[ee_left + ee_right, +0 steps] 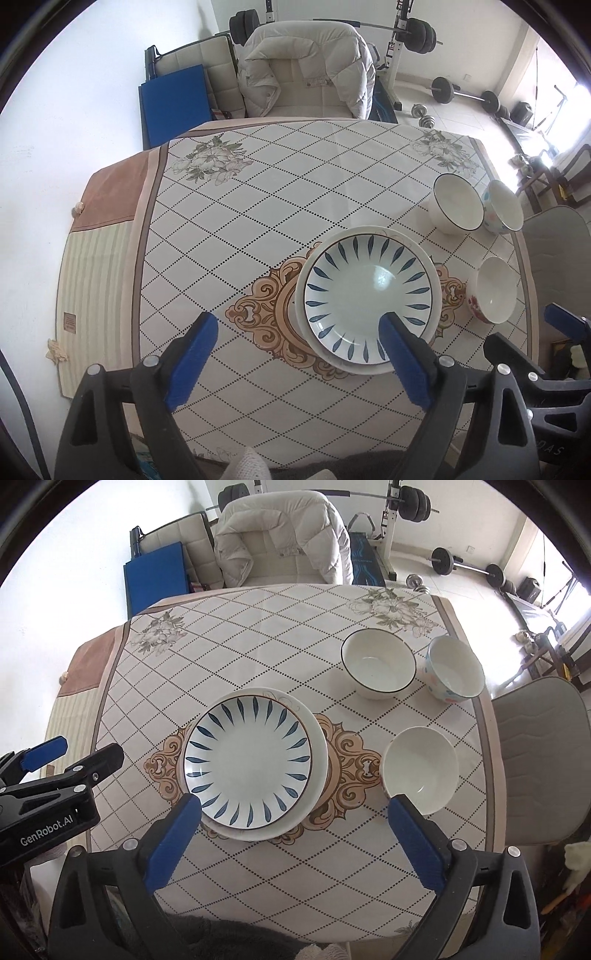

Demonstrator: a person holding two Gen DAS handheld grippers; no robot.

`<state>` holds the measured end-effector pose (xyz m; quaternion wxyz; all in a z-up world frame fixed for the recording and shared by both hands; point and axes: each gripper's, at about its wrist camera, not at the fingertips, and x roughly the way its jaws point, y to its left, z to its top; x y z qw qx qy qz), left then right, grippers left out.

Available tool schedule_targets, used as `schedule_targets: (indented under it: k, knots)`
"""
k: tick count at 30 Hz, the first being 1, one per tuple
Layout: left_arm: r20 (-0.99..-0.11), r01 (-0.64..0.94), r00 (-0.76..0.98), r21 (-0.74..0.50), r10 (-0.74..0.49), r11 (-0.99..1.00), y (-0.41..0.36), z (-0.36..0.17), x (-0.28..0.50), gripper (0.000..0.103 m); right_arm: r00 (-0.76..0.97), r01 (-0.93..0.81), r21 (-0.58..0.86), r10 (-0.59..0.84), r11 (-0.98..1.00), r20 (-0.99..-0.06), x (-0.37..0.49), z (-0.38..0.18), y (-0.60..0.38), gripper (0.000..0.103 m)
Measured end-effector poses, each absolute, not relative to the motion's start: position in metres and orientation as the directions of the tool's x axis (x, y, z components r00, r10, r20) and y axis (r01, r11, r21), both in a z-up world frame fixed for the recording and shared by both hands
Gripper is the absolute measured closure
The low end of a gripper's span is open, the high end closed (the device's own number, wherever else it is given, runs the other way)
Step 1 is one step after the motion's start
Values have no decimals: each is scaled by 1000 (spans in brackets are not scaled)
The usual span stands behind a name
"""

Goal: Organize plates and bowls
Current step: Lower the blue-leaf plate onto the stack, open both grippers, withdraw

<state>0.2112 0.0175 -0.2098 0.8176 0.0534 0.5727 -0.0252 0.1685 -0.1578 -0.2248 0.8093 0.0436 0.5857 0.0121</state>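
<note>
A blue-leaf plate (pixel 369 299) (pixel 247 760) lies on a larger white plate (pixel 319 738) at the middle of the table (pixel 240 221). To the right stand three bowls: a black-rimmed one (pixel 458 203) (pixel 378 668), a dotted one (pixel 504 206) (pixel 456 668) and a plain white one (pixel 493 290) (pixel 421 768). My left gripper (pixel 298 319) (pixel 77 753) hangs open above the plates' left edge, holding nothing. My right gripper (pixel 295 801) (pixel 532 332) hangs open over the gap between the plates and the white bowl, also holding nothing.
A chair draped with a white padded jacket (pixel 306 70) stands at the table's far side, and a grey chair (pixel 543 757) at its right side. A blue mat (pixel 170 99) leans by the wall. Barbells and weights (pixel 465 92) lie on the floor beyond.
</note>
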Motion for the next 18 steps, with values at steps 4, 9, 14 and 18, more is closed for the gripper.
schedule_targets:
  k: [4, 9, 14, 18]
  knots:
    - [-922, 115, 386, 56, 7, 992, 19, -185, 190, 14, 354, 36, 88, 70, 995, -933, 146, -196, -155, 0]
    - [-911, 112, 412, 46, -4, 993, 28, -165, 164, 13, 390, 49, 99, 72, 994, -918, 118, -169, -153, 0]
    - [-895, 112, 446, 37, -17, 993, 37, -152, 139, 9, 419, 57, 104, 70, 993, -905, 91, -149, -147, 0]
    - [-884, 125, 467, 21, -40, 992, 40, -147, 125, 2, 447, 65, 102, 63, 993, -892, 73, -139, -141, 0]
